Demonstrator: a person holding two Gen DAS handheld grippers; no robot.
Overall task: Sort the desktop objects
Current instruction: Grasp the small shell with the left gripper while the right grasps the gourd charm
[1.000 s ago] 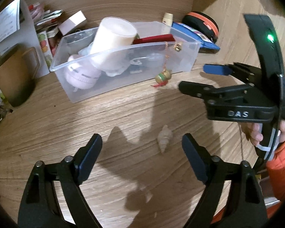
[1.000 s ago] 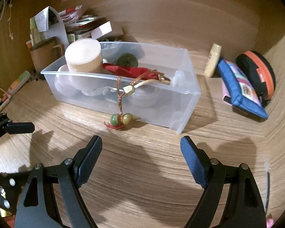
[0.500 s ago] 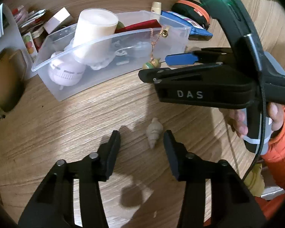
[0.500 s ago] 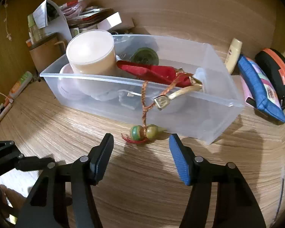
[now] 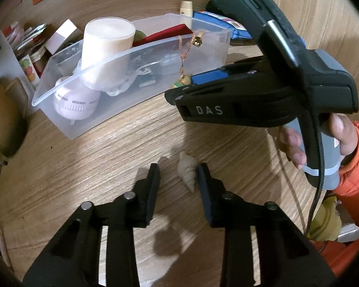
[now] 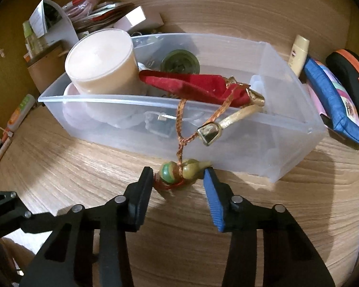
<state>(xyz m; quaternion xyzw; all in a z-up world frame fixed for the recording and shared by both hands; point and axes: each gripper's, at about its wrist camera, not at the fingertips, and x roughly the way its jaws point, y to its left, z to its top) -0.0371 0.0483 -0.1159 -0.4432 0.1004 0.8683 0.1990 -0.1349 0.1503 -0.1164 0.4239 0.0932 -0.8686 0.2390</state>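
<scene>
Two grasps are near: the left gripper (image 5: 178, 178), fingers spread, brackets the shell (image 5: 187, 168) lying lengthwise on the surface (image 5: 95, 157); the right gripper (image 6: 178, 179), fingers spread, brackets the beads (image 6: 179, 171) dangling outside the bin (image 6: 287, 143).

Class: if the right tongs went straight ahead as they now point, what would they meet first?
Probably the bead charm hanging between the right tongs; just behind it, the clear plastic bin. Depth is uncertain.
</scene>
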